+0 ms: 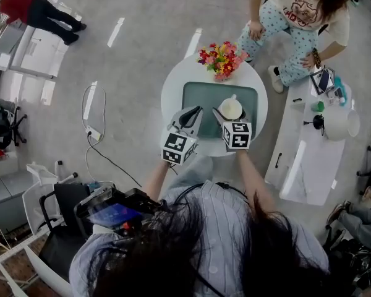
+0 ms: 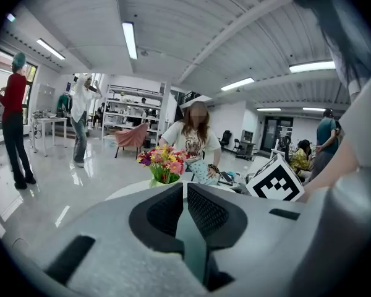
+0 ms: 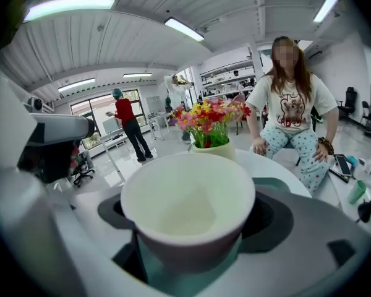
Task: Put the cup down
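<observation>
A white cup (image 1: 230,108) (image 3: 188,209), empty inside, hangs just over the green tray (image 1: 198,93) on the round white table (image 1: 173,88). My right gripper (image 1: 227,115) (image 3: 188,234) is shut on the cup, one jaw on each side of its wall. My left gripper (image 1: 189,114) (image 2: 185,187) rests at the tray's left part, shut with nothing held. A strip of the tray (image 2: 189,243) shows behind its tips. The cup's underside is hidden, so I cannot tell if it touches the tray.
A vase of colourful flowers (image 1: 221,59) (image 2: 164,164) (image 3: 207,121) stands at the table's far edge. Beyond it sits a person (image 1: 297,17). A white side table (image 1: 312,156) with small items is at the right. A cable (image 1: 96,119) lies on the floor at the left.
</observation>
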